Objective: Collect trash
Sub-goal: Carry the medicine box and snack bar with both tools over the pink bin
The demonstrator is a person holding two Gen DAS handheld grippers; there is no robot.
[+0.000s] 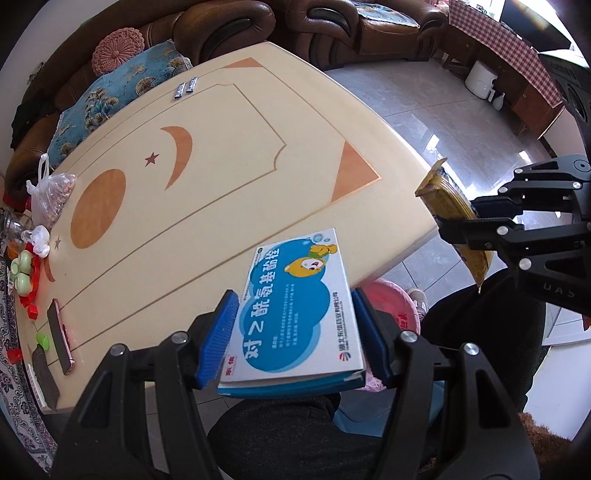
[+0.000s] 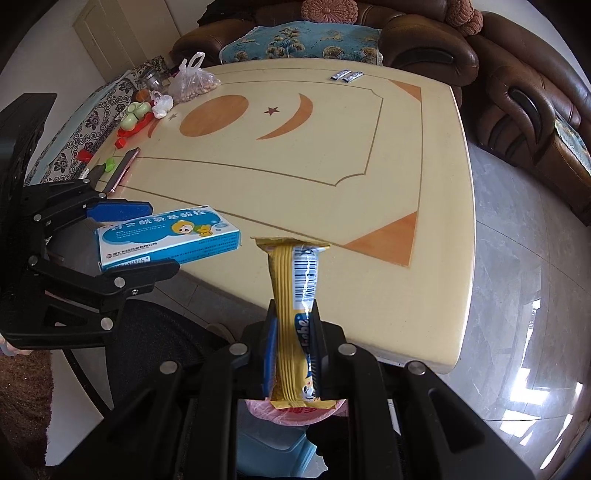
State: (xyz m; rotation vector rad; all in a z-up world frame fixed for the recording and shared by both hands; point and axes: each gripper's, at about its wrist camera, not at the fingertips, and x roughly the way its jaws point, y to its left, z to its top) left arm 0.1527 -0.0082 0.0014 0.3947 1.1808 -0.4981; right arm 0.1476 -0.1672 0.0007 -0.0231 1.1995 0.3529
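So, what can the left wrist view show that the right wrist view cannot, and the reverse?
Only the left wrist view shows the red checked cloth on a far cabinet, a white appliance below it, and the printed top face of the medicine box between the left gripper pads.

Only the right wrist view shows the barcode on the yellow wrapper clamped by the right gripper, and a pale door.

Both show the cream table, two small sachets, the bag of nuts, the phone and the brown sofa.
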